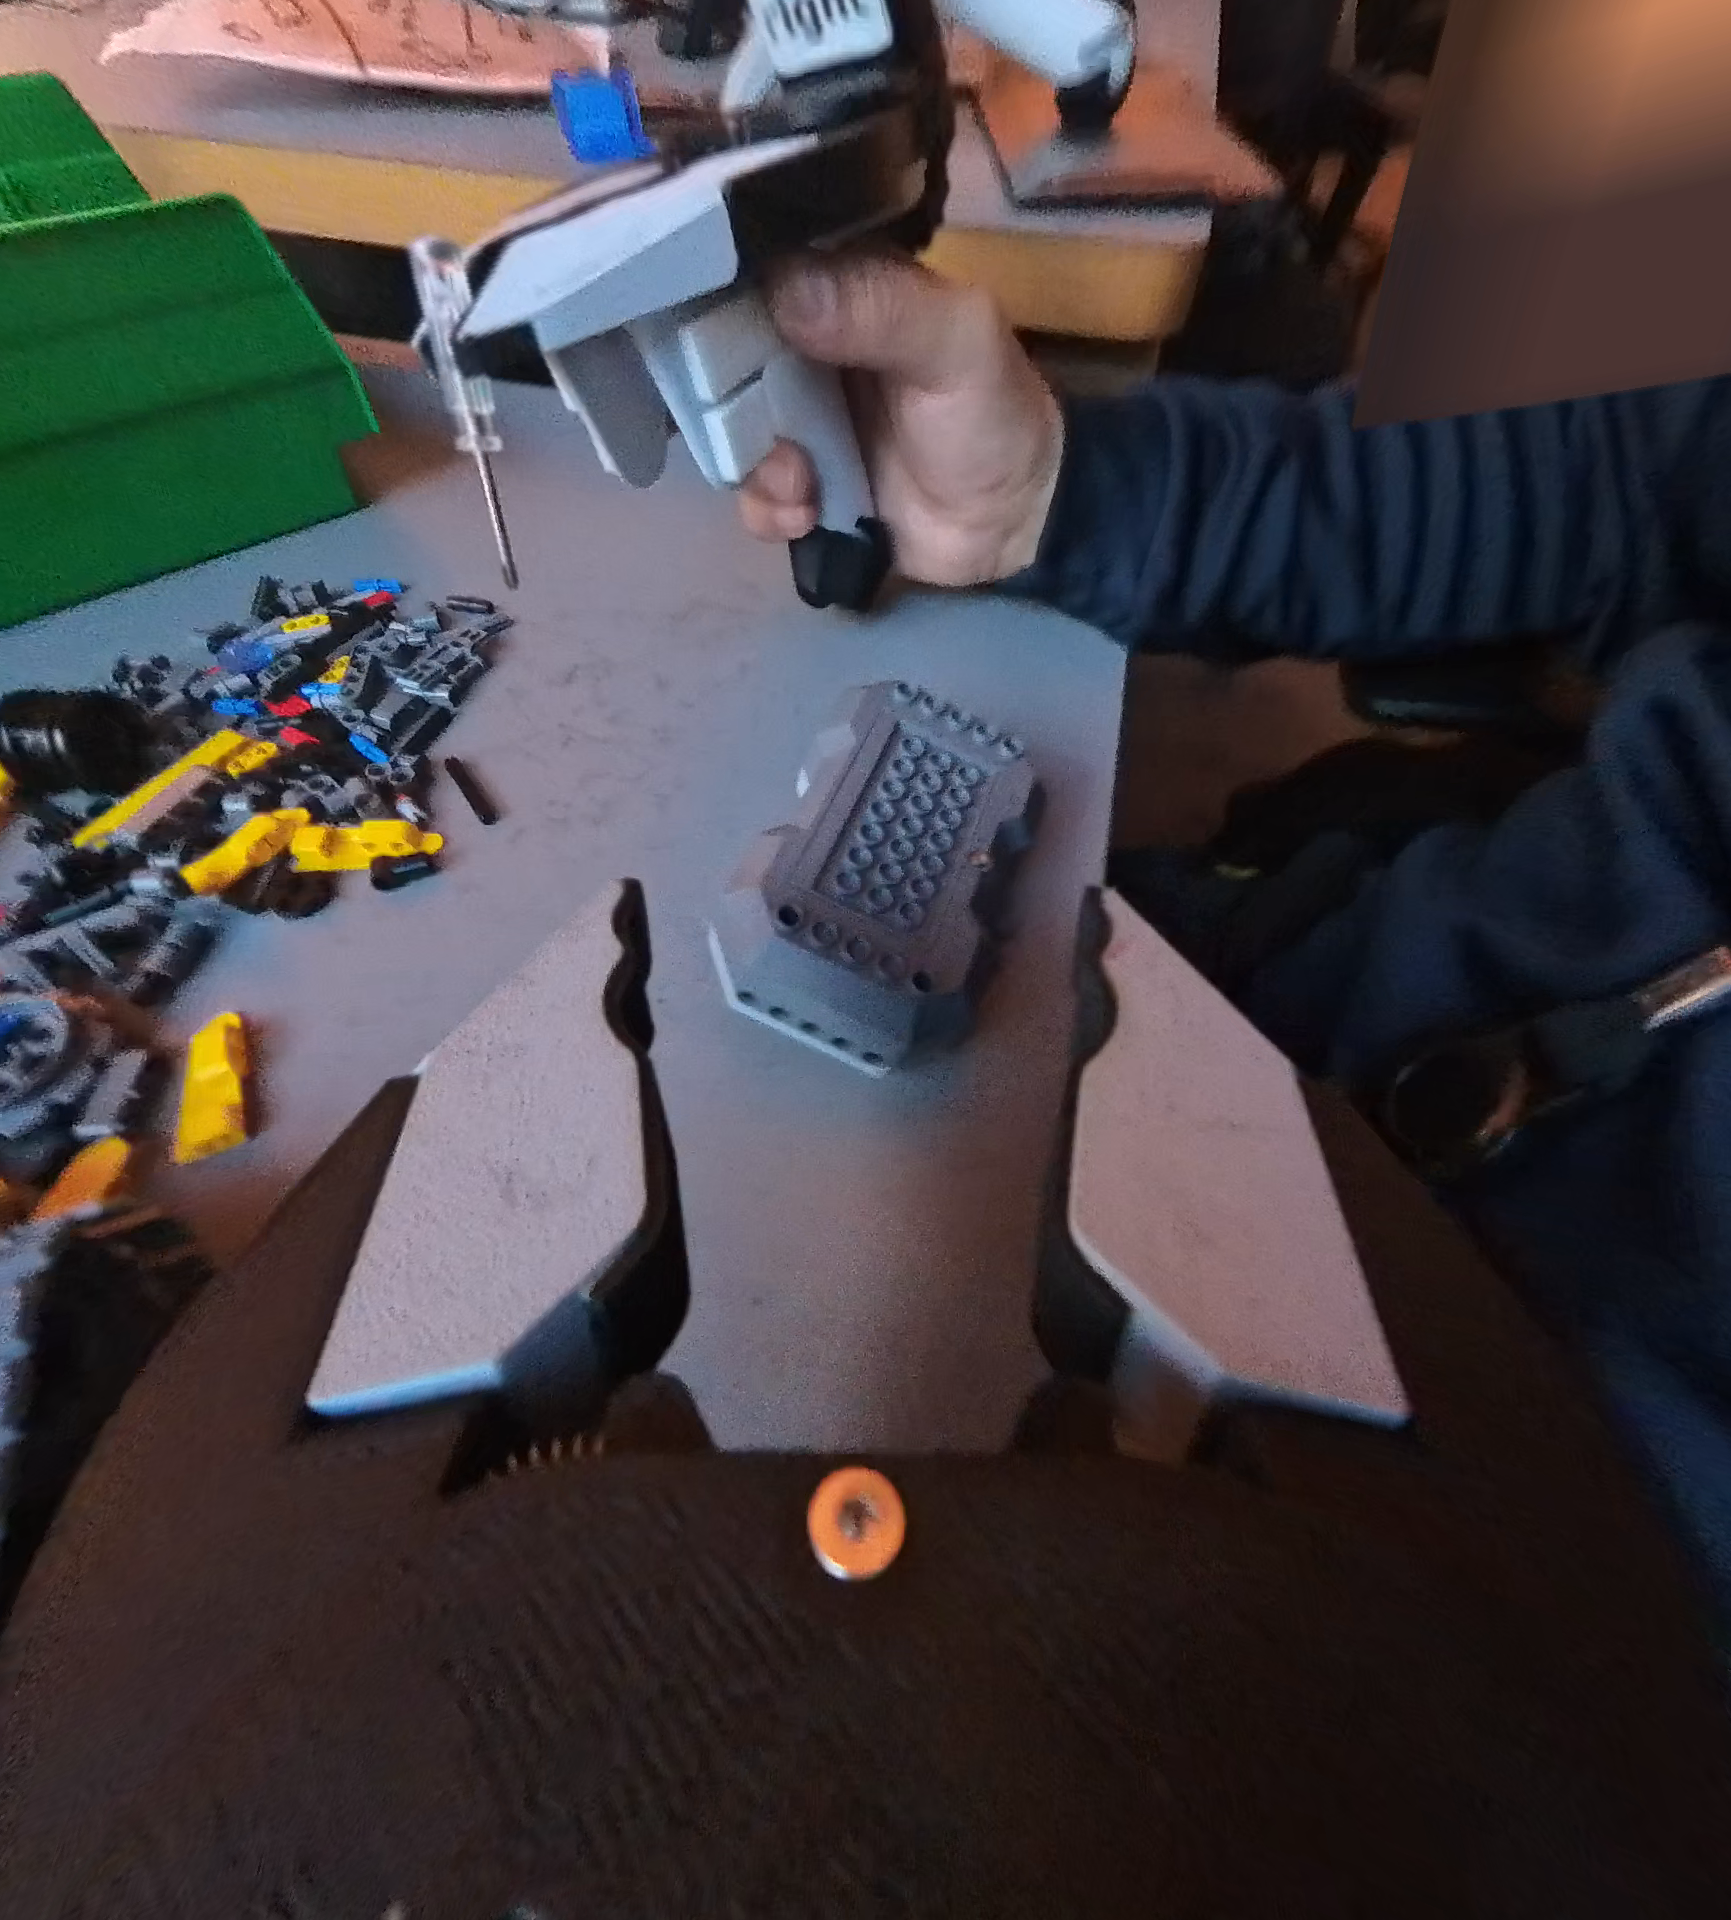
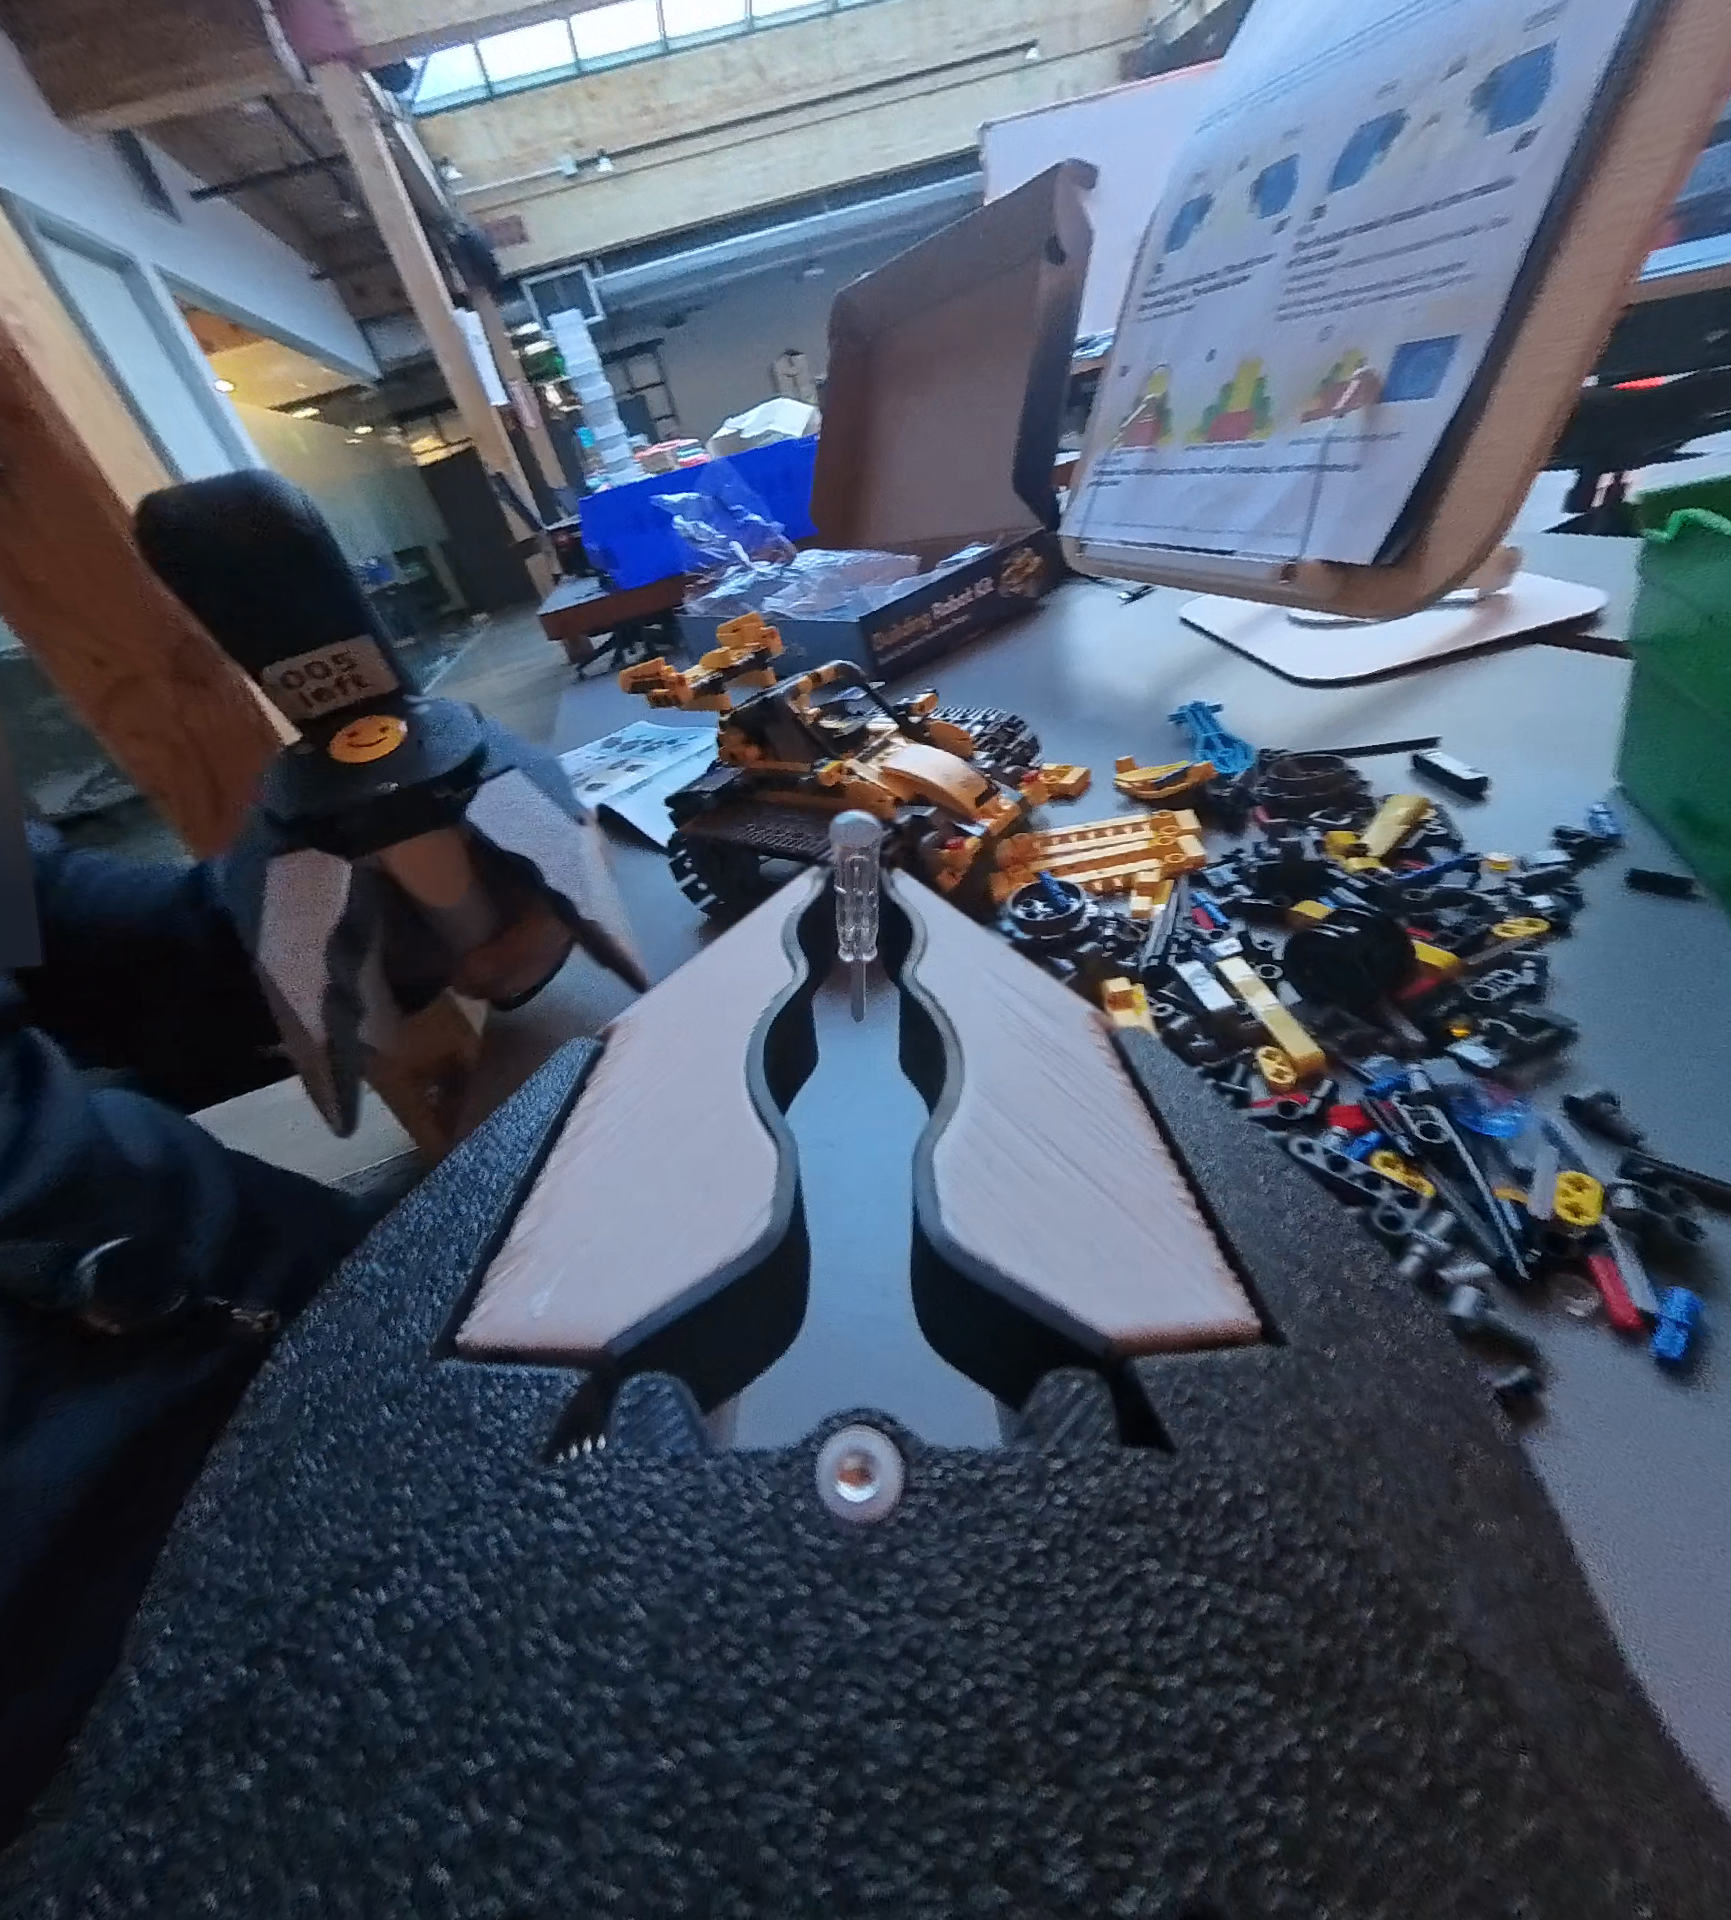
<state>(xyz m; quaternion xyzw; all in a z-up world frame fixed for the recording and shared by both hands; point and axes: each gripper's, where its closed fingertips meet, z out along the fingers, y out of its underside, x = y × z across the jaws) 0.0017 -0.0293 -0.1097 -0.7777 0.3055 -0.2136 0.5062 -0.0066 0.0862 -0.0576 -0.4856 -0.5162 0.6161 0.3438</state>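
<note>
Below, my left gripper [image 1: 866, 914] gapes empty; the grey block [image 1: 892, 873] lies at 12 o'clock, long axis toward 1. My right gripper [image 2: 856, 914] clamps the screwdriver [image 2: 853, 894].

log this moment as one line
left gripper: open, above grey block | right gripper: shut on screwdriver | table: loose bricks
</note>
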